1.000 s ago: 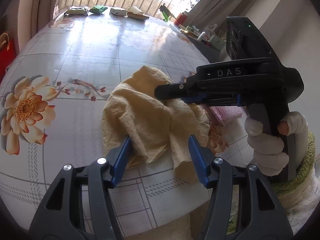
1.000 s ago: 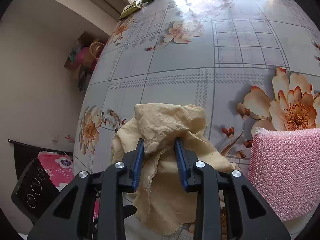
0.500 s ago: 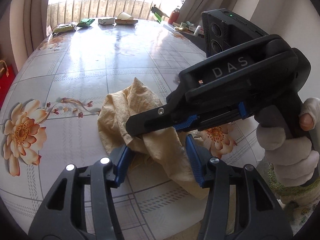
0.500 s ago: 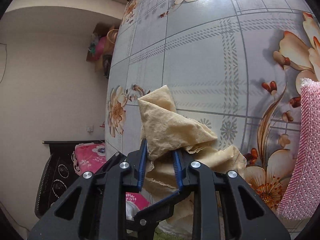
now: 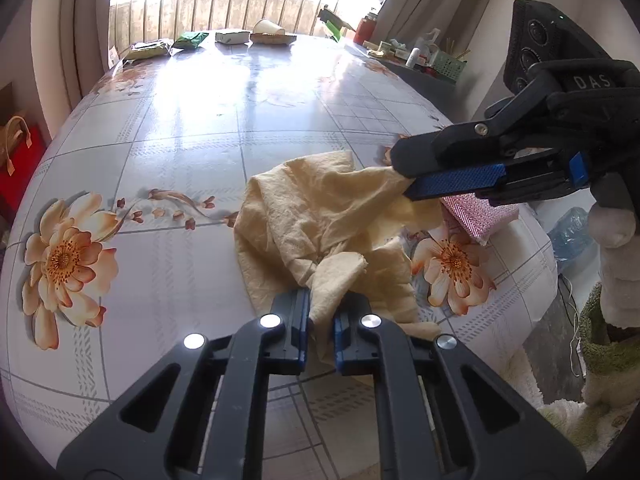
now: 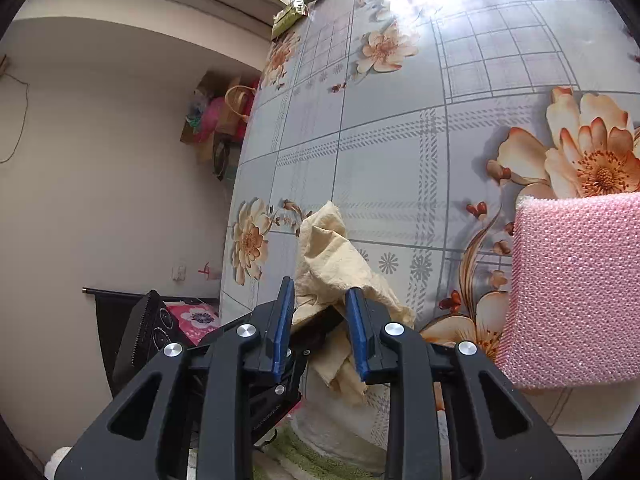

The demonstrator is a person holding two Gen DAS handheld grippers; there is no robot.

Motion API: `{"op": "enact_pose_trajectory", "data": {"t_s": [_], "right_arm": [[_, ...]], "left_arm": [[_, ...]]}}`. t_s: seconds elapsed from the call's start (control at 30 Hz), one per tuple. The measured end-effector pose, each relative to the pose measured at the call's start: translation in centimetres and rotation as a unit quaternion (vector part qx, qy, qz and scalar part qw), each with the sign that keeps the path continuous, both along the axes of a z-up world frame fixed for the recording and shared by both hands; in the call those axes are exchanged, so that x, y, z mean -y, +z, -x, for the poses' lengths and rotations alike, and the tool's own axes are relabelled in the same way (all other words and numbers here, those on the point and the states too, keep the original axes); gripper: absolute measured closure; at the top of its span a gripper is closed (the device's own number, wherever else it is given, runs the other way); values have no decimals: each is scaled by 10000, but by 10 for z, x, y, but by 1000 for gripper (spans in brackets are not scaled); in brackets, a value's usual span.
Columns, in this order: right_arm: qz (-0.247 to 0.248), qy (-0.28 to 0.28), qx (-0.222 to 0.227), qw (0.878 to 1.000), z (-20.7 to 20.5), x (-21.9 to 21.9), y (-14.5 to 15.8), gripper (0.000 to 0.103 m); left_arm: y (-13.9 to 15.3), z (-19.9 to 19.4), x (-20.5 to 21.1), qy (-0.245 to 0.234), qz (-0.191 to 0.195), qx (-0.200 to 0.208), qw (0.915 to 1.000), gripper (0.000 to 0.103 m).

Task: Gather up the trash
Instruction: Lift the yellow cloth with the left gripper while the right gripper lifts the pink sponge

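A crumpled yellow cloth [image 5: 320, 216] lies near the front edge of the flowered table [image 5: 200, 120]. My left gripper [image 5: 320, 304] is closing and its blue pads pinch a fold of the cloth's near side. My right gripper [image 5: 400, 176] comes in from the right, held by a gloved hand [image 5: 616, 248], with a corner of the cloth reaching up to its tip. In the right wrist view this gripper [image 6: 318, 292] is opening. Its pads stand apart with the cloth [image 6: 328, 248] loose between them. A pink sponge [image 5: 476, 216] lies just right of the cloth.
Green packets [image 5: 190, 39], a white box [image 5: 232, 36] and a paper cup [image 5: 268, 26] sit along the table's far edge. A side shelf with bottles [image 5: 420, 56] stands at the back right. A red bag [image 5: 16, 152] is on the floor at left. The pink sponge [image 6: 572, 292] fills the right wrist view's right side.
My left jaws have closed onto a fold of the cloth. My right gripper has drawn back to the right and up, its jaws have widened, and the cloth is stretched toward it.
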State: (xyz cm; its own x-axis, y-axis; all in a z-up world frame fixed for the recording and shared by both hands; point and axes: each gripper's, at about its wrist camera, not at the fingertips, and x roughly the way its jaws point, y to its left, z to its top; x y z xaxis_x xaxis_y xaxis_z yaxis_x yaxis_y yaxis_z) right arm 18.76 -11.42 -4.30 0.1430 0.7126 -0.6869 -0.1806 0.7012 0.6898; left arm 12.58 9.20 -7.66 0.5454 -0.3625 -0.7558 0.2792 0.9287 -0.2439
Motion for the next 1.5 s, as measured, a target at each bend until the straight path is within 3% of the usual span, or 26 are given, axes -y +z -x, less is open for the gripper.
{"op": "enact_pose_trajectory", "data": {"t_s": [0.07, 0.13, 0.2, 0.3, 0.4, 0.5, 0.57, 0.77, 0.9, 1.0, 1.2, 1.33, 1.5], "right_arm": [[410, -397, 586, 9967, 11, 29, 24, 45], [846, -731, 899, 9897, 21, 57, 39, 40], [1070, -1023, 865, 9852, 29, 80, 41, 37], [686, -1289, 467, 9882, 40, 104, 29, 37], [89, -1539, -235, 9878, 47, 120, -1, 37], [-51, -1814, -760, 9805, 41, 125, -31, 37], [-98, -1936, -828, 9775, 31, 128, -41, 37], [-34, -2074, -612, 9763, -19, 120, -46, 37], [196, -2038, -194, 9786, -39, 105, -35, 37], [536, -1993, 113, 9784, -40, 93, -24, 36], [1385, -2028, 530, 9679, -28, 63, -10, 19], [1975, -1947, 544, 9592, -32, 37, -16, 14], [2360, -1815, 487, 9534, -42, 15, -31, 14]], "left_arm": [[0, -1, 1, 24, -42, -10, 10000, 96], [0, -4, 1, 52, -47, -27, 10000, 96], [0, -5, 1, 73, -50, -39, 10000, 96], [0, -8, 2, 109, -52, -74, 9999, 96], [0, -8, 2, 146, -58, -102, 9998, 96], [0, -8, 3, 143, -86, -100, 9998, 96], [0, -7, 4, 126, -110, -93, 9998, 96], [1, -6, 5, 152, -138, -99, 9997, 96], [1, -6, 4, 176, -122, -110, 9997, 96], [1, -5, 3, 186, -124, -107, 9997, 96], [1, -5, 4, 180, -133, -105, 9997, 96], [1, -5, 4, 186, -127, -113, 9997, 96], [3, -5, 2, 199, -93, -132, 9997, 96]]}}
